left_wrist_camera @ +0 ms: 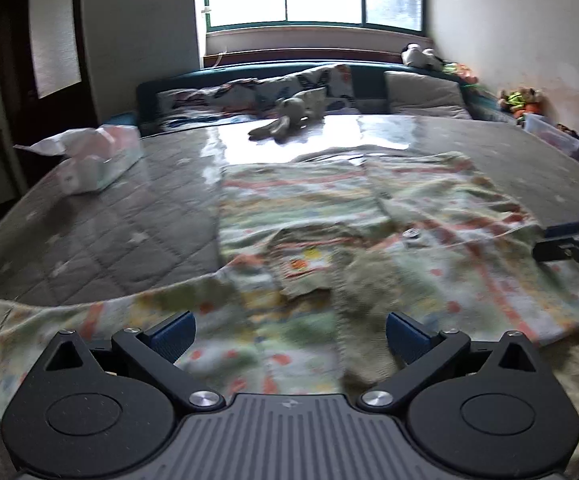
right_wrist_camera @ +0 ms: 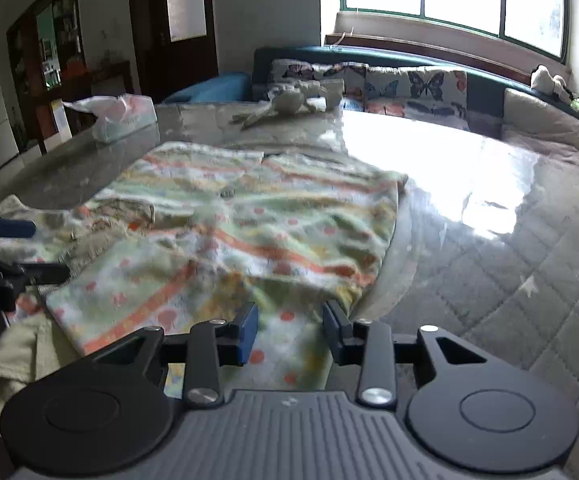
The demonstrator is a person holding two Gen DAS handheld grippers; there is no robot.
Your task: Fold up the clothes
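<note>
A patterned garment (left_wrist_camera: 329, 216) in pale green, white and orange lies spread on the bed, with a sleeve trailing to the near left. It also shows in the right wrist view (right_wrist_camera: 249, 216). My left gripper (left_wrist_camera: 289, 336) is open wide, hovering over the garment's near edge with nothing between its blue pads (left_wrist_camera: 171, 334). My right gripper (right_wrist_camera: 289, 330) is open over the garment's near right corner, cloth showing between the jaws but not pinched. The right gripper shows at the right edge of the left wrist view (left_wrist_camera: 573, 246), and the left gripper at the left edge of the right wrist view (right_wrist_camera: 5, 248).
The bed has a grey quilted cover (left_wrist_camera: 101, 240) under shiny plastic. A tissue pack (left_wrist_camera: 97, 160) lies at the left. A stuffed toy (left_wrist_camera: 285, 122) and butterfly pillows (right_wrist_camera: 417, 88) sit at the head, below the window. Toys (left_wrist_camera: 521, 100) line the right wall.
</note>
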